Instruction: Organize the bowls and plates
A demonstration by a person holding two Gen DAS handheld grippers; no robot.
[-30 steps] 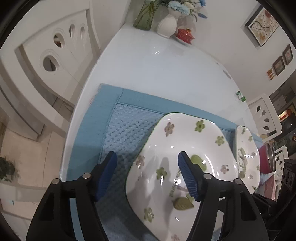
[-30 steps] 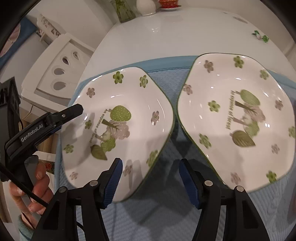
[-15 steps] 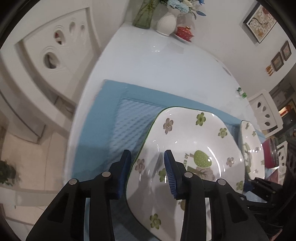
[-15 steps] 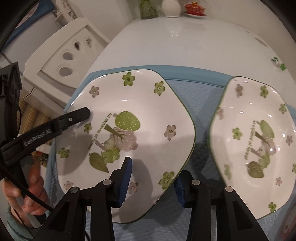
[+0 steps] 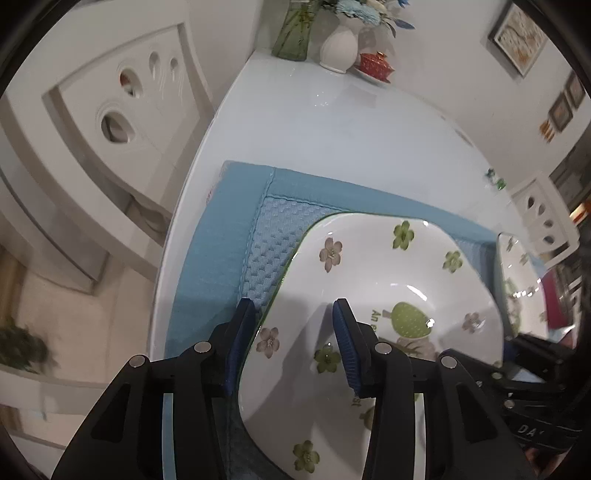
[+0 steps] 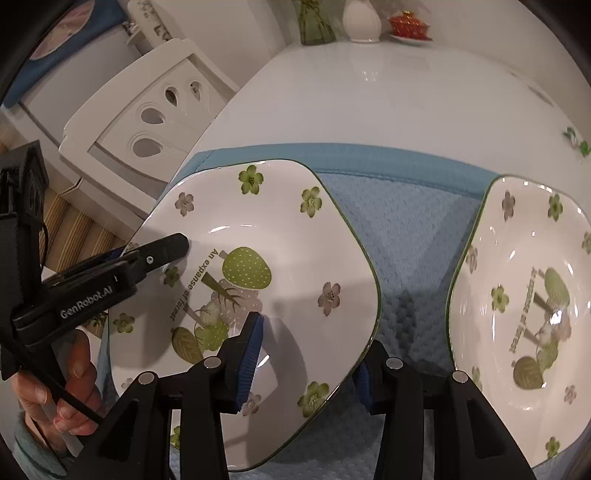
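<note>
A white floral plate (image 6: 280, 236) with green flowers and a tree print is held a little above the blue mat (image 6: 402, 229). My left gripper (image 5: 293, 317) is shut on its left rim (image 5: 388, 258); one finger lies across the plate in the right wrist view (image 6: 162, 251). My right gripper (image 6: 308, 350) is shut on the plate's near right rim, one finger over it and one under. A second matching plate (image 6: 517, 280) lies on the mat to the right, also at the right edge of the left wrist view (image 5: 517, 266).
The white table (image 5: 332, 125) stretches beyond the mat. A green glass vase (image 5: 291, 33), a white vase (image 5: 340, 48) and a red lidded cup (image 5: 376, 66) stand at the far end. White chairs (image 5: 122, 110) stand at the left and far right.
Both grippers closed onto the left plate's rims, the left first. The plate has come up off the mat and shifted left, away from the second plate.
</note>
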